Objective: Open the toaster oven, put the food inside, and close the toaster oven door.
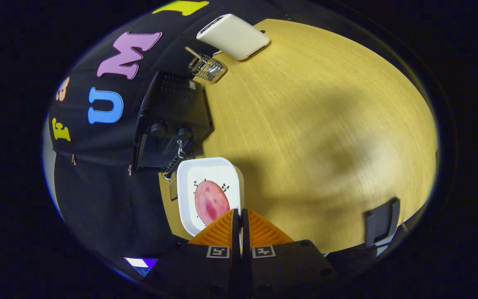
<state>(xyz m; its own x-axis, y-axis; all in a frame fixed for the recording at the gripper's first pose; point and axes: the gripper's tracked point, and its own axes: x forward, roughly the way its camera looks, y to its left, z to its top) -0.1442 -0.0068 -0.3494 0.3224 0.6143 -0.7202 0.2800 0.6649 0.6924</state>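
The table is pale yellow wood with a fine straight grain, and soft shadows fall across it. A white plate, square with rounded corners and a raised rim, sits just ahead of the fingers. On it lies the food, a flat round pink slice mottled with darker red patches, and small printed sprigs show on the plate beside it.

The gripper has its ridged, wedge-shaped fingers drawn narrow, almost together, with the plate's near rim edge-on between them. The fingers seem to pinch that rim, though the contact itself is too small to tell for sure.

Beyond the plate stands the oven, a black metal box with a vented top and two round knobs on its front. Its door hangs open towards the plate, and a wire rack shows at the opening, touching or just beside the plate's far corner. The food is on the plate, outside the oven.

Further along the table a small wire basket holds a wooden-handled tool leaning out of it. Past that lies a smooth cream slab with rounded corners. A dark bracket-like piece stands at the table's edge, well apart from the fingers
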